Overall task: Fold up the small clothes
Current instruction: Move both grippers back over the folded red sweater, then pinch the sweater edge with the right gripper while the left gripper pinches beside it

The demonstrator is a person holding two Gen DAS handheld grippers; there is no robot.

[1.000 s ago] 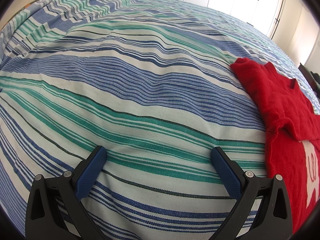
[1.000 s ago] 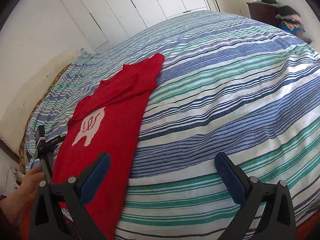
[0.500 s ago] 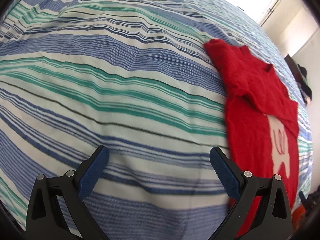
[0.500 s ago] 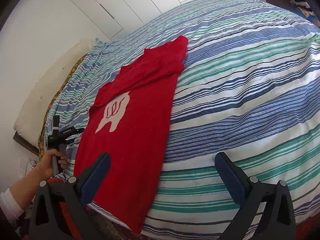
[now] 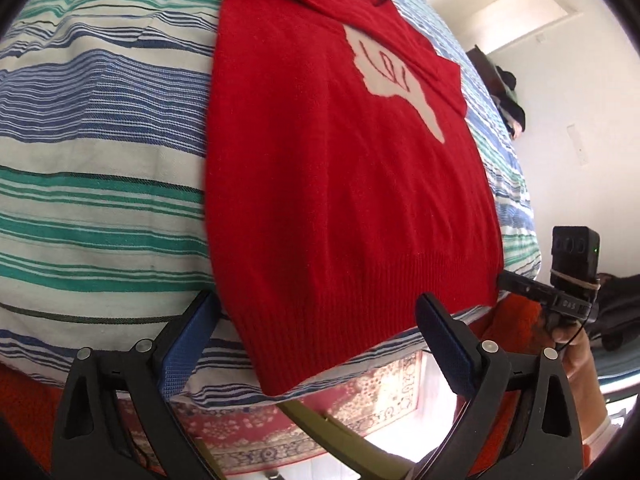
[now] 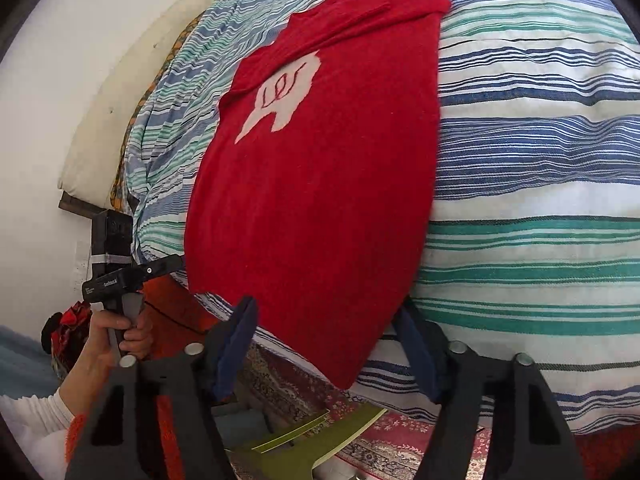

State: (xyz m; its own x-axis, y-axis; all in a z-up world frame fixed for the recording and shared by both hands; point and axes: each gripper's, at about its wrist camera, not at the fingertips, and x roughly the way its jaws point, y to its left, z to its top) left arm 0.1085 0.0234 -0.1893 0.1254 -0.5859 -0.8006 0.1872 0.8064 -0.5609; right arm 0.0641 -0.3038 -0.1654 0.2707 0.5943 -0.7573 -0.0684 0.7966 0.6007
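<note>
A red knit sweater [image 5: 340, 168] with a white emblem lies flat on the striped bedspread [image 5: 100, 208], its ribbed hem hanging over the bed's near edge. My left gripper [image 5: 316, 340] is at the hem's left corner. Its jaws are closing, with the hem between the blue pads [image 5: 188, 344] but not pinched. In the right wrist view the sweater [image 6: 320, 184] fills the middle. My right gripper [image 6: 326, 344] straddles the hem's right corner, jaws closing, pads close to the cloth but not pressing it. A hand [image 6: 120, 332] holds the left gripper's handle.
The bed's edge drops just ahead of both grippers. Below lie a red patterned rug [image 5: 360, 404] and an olive-green frame [image 6: 312, 436]. A dark dresser with clothes [image 5: 504, 88] stands at the far right by the white wall. A cream pillow [image 6: 104, 120] lies at the bed's left end.
Both grippers swung to the sweater's hem at the bed's near edge and tipped downward. The right jaws narrowed a lot, the left slightly. The sweater stayed put.
</note>
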